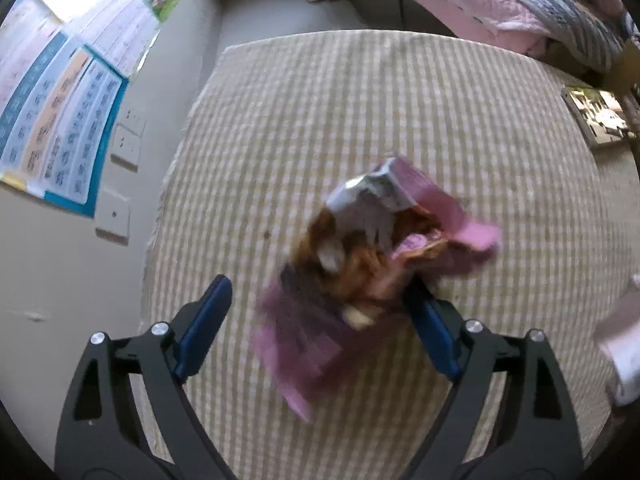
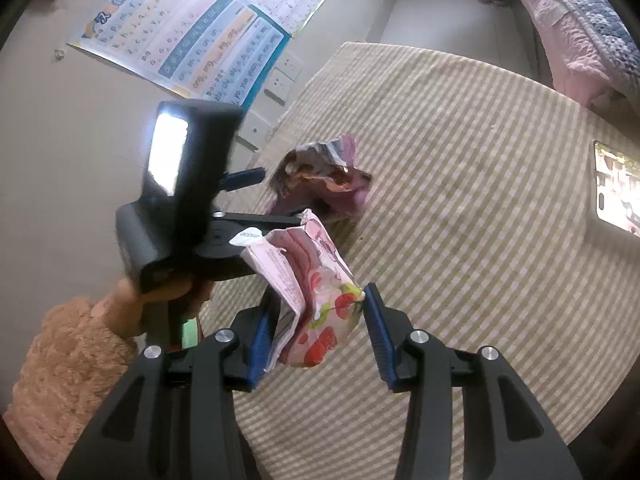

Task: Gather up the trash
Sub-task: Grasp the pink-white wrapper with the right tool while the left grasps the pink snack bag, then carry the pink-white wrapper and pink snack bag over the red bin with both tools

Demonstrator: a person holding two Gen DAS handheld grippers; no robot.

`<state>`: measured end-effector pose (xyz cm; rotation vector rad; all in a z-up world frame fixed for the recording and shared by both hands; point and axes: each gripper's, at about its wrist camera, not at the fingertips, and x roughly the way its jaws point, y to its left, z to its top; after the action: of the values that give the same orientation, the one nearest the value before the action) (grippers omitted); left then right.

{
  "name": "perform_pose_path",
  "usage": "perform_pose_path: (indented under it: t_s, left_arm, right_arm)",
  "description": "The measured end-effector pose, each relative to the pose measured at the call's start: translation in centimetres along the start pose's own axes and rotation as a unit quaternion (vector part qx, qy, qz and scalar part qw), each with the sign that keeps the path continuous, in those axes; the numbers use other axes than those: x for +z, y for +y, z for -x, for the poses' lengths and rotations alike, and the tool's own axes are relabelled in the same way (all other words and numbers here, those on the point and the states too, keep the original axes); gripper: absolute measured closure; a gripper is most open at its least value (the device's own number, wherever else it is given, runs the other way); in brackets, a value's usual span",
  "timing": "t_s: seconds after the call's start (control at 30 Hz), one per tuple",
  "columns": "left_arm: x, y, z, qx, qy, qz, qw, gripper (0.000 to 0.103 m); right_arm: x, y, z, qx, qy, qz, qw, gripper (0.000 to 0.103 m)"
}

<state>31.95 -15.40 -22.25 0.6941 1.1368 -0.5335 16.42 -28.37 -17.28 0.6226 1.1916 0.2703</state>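
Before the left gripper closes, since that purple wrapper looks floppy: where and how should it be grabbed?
Probably the bunched brown middle of the purple wrapper, from straight above, as the open left gripper already straddles it. The crumpled hump stands up off the tablecloth; the flat purple flaps lie too low to pinch.
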Motion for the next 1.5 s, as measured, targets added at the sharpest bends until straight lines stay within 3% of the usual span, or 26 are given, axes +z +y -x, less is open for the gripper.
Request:
perform_pose_path:
  t_s: [0.07,0.13,0.27,0.3,0.43,0.57,0.73,0.93,1.1,1.5]
  left_arm:
    - [0.4,-0.5,-0.2,-0.004,0.0,-0.004,1.0,0.018]
    - [0.4,-1.4,-0.5,-0.015,0.005,-0.015,0.9998,0.029]
    - [-0.1,-2.8,-1.1,-0.042,0.015,-0.013,0.9989,0.066]
    - [-0.4,-2.8,-1.0,-0.047,0.014,-0.007,0.9988,0.071]
    - [-2.2,-2.4,0.3,-0.061,-0.009,0.038,0.9974,0.072]
    - [-5.4,-0.6,2.9,-0.064,-0.045,0.124,0.9892,0.072]
    - [-10.7,-0.1,6.8,-0.047,-0.076,0.223,0.9706,0.072]
    - [-17.2,-0.6,11.3,-0.042,-0.11,0.324,0.9386,0.072]
    - [-19.9,-2.2,13.5,-0.031,-0.12,0.361,0.9241,0.072]
    - [-23.7,-3.4,16.3,-0.022,-0.145,0.385,0.9112,0.072]
  right_arm:
    - [0.0,0.0,0.0,0.002,0.0,0.001,1.0,0.061]
    - [0.1,0.1,0.0,0.005,0.001,0.001,1.0,0.061]
    - [0.1,0.1,0.0,0.007,-0.001,0.0,1.0,0.061]
    - [0.1,0.1,0.1,0.006,-0.002,0.0,1.0,0.061]
    - [0.1,0.3,0.4,0.004,-0.008,0.002,1.0,0.061]
    - [-0.1,1.0,0.6,-0.01,-0.017,0.018,1.0,0.061]
    - [-0.8,3.1,0.9,-0.042,-0.032,0.069,0.996,0.061]
    - [-2.5,5.7,1.9,-0.047,-0.047,0.12,0.991,0.06]
    - [-4.1,7.3,1.9,-0.063,-0.056,0.157,0.984,0.06]
    - [-8.3,8.3,1.0,-0.094,-0.048,0.174,0.979,0.06]
